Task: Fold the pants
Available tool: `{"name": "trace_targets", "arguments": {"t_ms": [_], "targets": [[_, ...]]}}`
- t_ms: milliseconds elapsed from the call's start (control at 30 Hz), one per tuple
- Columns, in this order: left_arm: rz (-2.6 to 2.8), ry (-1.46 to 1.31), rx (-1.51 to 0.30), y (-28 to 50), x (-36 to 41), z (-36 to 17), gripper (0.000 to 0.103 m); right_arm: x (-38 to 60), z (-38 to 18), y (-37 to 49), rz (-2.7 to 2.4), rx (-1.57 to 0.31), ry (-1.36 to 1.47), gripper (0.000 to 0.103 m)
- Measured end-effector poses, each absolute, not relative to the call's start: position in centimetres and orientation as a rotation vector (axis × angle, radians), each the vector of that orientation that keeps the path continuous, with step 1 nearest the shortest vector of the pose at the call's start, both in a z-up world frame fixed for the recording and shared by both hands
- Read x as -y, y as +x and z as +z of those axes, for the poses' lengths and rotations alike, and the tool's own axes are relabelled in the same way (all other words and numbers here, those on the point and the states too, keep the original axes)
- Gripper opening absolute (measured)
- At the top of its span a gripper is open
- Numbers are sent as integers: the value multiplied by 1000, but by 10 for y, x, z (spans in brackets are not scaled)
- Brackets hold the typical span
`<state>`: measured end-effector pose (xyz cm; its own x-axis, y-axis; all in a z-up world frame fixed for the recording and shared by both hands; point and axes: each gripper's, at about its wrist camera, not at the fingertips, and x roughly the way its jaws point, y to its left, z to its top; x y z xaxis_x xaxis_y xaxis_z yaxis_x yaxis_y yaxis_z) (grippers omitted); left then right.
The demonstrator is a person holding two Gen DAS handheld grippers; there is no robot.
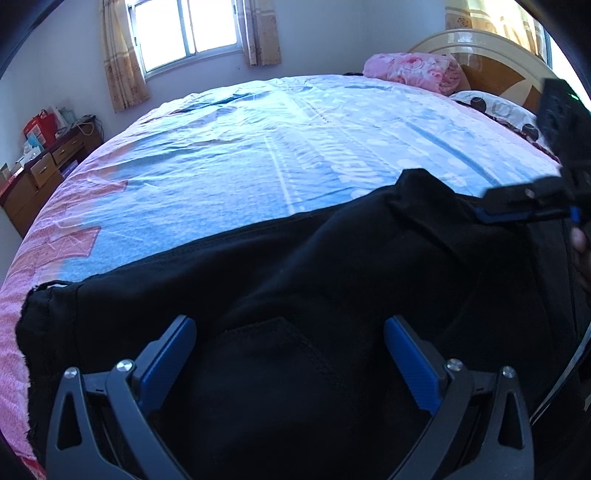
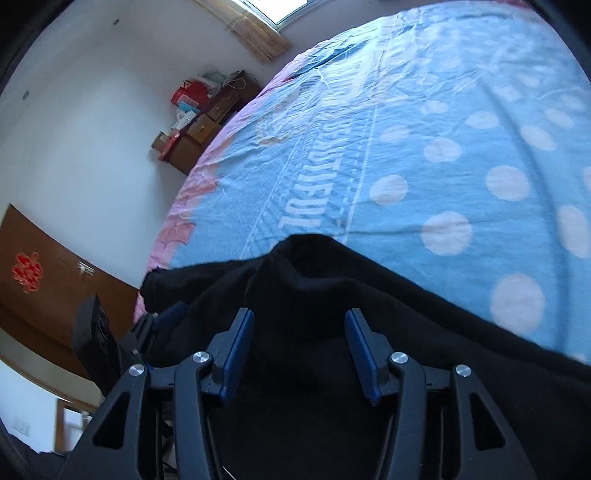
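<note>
Black pants [image 1: 332, 280] lie across the near edge of a bed with a blue and pink sheet [image 1: 258, 147]. A sewn pocket shows on them between my left fingers. My left gripper [image 1: 290, 354] is open, its blue pads wide apart just above the cloth. In the right wrist view the pants [image 2: 424, 350] fill the lower half, with a raised fold in front. My right gripper [image 2: 299, 350] is open over that fold, holding nothing. It also shows at the right edge of the left wrist view [image 1: 524, 212].
A pink floral blanket [image 1: 413, 70] and a pillow [image 1: 502, 110] lie by the wooden headboard [image 1: 495, 51]. A wooden dresser [image 1: 40, 173] with boxes stands left of the bed under a curtained window [image 1: 188, 29]. A brown door [image 2: 48, 280] is at left.
</note>
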<state>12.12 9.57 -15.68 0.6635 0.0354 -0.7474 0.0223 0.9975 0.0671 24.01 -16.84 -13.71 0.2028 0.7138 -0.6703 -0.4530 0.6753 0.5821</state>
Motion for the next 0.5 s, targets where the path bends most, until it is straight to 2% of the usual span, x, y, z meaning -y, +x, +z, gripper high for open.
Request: {"name": "trace_targets", "arguments": {"t_ms": [133,233,500], "targets": [[-45,60,-811,121,-80,-138,103,202,-120,217,769,-1034,238,55],[-92,92,-784,128,-58,-126,103,230,-110,197,705,-983,201,60],[-180,185,-789,179,6,-127,103,285,-108,150,579,-950,143,60]]}}
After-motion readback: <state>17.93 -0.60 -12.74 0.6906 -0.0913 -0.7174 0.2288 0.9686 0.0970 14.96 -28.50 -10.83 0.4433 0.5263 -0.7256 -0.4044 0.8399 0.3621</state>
